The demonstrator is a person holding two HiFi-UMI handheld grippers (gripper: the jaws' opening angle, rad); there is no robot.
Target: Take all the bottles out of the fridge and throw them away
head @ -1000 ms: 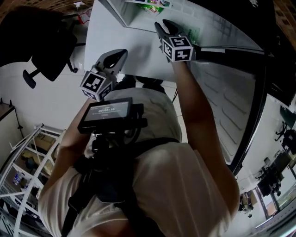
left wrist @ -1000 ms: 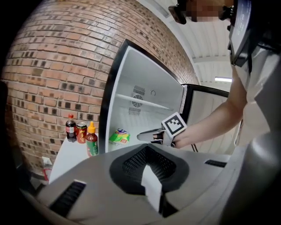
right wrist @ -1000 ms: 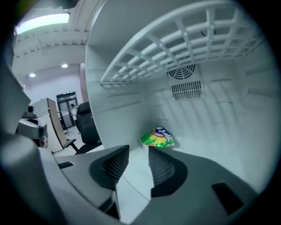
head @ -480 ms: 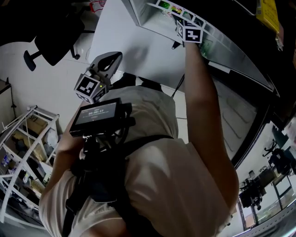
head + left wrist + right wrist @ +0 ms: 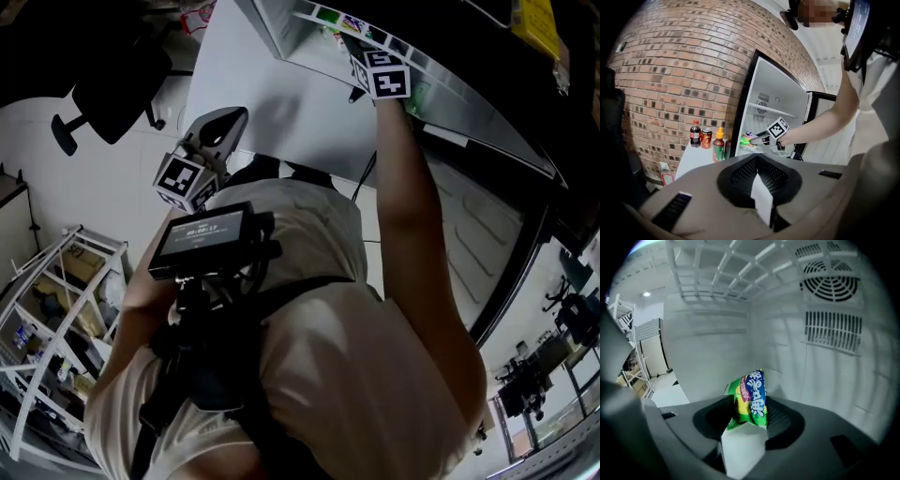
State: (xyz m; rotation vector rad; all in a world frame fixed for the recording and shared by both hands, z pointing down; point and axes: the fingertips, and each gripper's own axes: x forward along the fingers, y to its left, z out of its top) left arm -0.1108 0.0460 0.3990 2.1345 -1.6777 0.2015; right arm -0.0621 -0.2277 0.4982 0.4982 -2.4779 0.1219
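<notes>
My right gripper reaches into the open white fridge at shelf height. Its jaws stand wide and are closing slightly. A green and blue snack packet stands upright right at the jaws, and I cannot tell whether the pads touch it. From the left gripper view, the right gripper points at the same packet. I see no bottle inside the fridge. My left gripper is shut and empty, held near my chest. A cola bottle, a can and a sauce bottle stand on a white table.
The fridge door hangs open at the right. A brick wall is behind the table. A black office chair and a white wire rack stand at my left. A small screen is mounted on my chest.
My right gripper has gone up and deeper into the fridge, to the shelf with the packets. The left gripper has hardly moved.
</notes>
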